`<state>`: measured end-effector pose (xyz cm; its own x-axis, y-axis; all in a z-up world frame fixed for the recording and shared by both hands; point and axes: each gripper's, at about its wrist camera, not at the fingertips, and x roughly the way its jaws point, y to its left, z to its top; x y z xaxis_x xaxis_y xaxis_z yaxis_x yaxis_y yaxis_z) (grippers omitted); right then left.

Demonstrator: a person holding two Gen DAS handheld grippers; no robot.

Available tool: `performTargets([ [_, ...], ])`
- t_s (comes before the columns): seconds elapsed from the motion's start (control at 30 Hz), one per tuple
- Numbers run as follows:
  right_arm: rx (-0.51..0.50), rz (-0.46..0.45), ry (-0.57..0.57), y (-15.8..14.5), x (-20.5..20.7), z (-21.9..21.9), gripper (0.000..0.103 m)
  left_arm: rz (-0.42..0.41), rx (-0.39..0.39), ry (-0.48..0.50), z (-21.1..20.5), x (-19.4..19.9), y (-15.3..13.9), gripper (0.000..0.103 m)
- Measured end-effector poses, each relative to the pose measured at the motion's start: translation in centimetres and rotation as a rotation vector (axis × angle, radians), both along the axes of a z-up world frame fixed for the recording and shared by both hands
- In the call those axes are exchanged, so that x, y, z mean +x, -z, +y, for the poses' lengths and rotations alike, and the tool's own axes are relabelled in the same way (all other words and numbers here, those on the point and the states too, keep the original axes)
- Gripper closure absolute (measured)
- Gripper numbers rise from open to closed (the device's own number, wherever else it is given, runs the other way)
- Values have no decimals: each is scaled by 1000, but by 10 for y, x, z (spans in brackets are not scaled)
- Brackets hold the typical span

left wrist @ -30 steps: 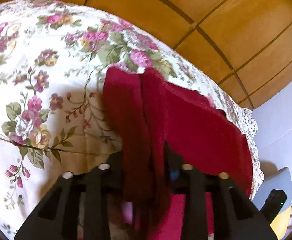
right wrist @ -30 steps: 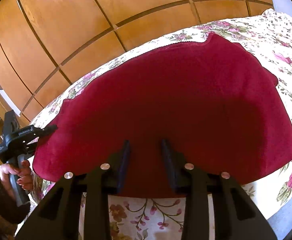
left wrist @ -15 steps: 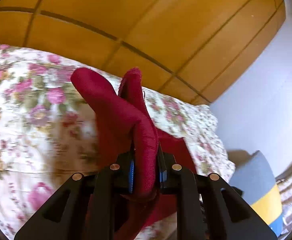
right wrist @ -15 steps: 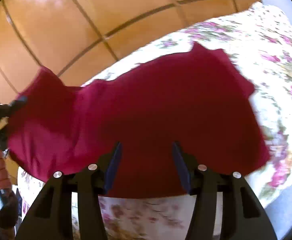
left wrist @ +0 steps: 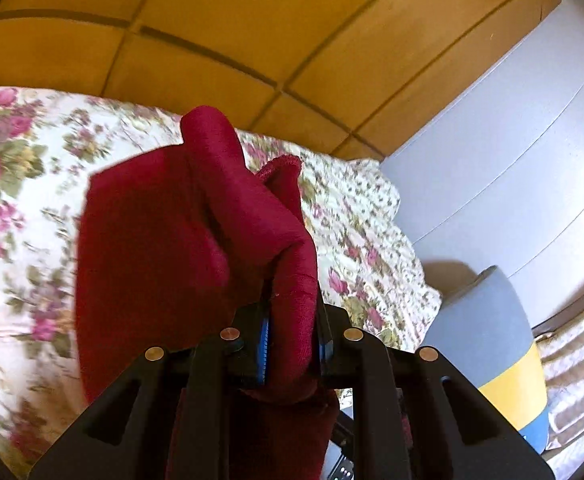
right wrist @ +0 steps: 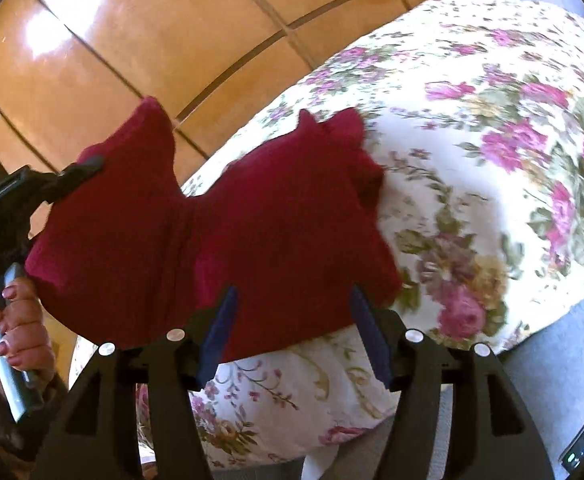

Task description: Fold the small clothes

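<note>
One dark red cloth, soft and thick like a small towel, hangs bunched above the flowered bedspread. Its near part still lies on the bed, while its left end is lifted and gathered into rounded folds, with a hemmed corner poking up behind them. The cloth runs roughly left to right across the bed in the right wrist view, rising toward the left.

Clamped on that raised end is the left gripper, its blue pads pressed tight against a thick fold of the red fabric. A hand grips its handle at the left edge of the right wrist view. The right gripper has just been opening; its fingers stand spread with the cloth's near edge between them, and the pads do not press on it.

Behind the bed is a wall of wooden panels. To the right stands a pale wall and a grey, yellow and blue cushion beside the bed's edge.
</note>
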<state>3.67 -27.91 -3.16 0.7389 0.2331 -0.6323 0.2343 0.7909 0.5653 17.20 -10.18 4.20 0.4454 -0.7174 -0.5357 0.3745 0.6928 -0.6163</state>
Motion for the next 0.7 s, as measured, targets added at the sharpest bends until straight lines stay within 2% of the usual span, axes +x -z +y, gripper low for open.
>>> performTargets([
  [0.23, 20, 6, 123, -1, -13, -34, 43, 39, 94, -17, -63, 3, 40, 87],
  [0.37, 34, 13, 182, 3, -20, -49, 43, 53, 167, 15, -97, 0, 58, 87],
  [0.43, 49, 26, 203, 7, -22, -55, 43, 39, 231, 61, -116, -3, 66, 83],
  [0.47, 62, 28, 212, 9, -24, -57, 43, 40, 238, 87, -120, -4, 69, 77],
  [0.53, 73, 28, 220, 10, -25, -60, 43, 61, 184, 166, -125, -8, 71, 67],
  [0.57, 72, 28, 221, 10, -25, -60, 43, 65, 151, 189, -123, -12, 69, 56],
  [0.6, 66, 26, 220, 10, -25, -59, 43, 49, 114, 190, -117, -18, 64, 43],
  [0.67, 60, 26, 219, 9, -23, -60, 43, -1, 73, 159, -102, -25, 51, 33],
  [0.7, 60, 22, 216, 8, -22, -59, 43, -35, 58, 136, -91, -28, 45, 31],
])
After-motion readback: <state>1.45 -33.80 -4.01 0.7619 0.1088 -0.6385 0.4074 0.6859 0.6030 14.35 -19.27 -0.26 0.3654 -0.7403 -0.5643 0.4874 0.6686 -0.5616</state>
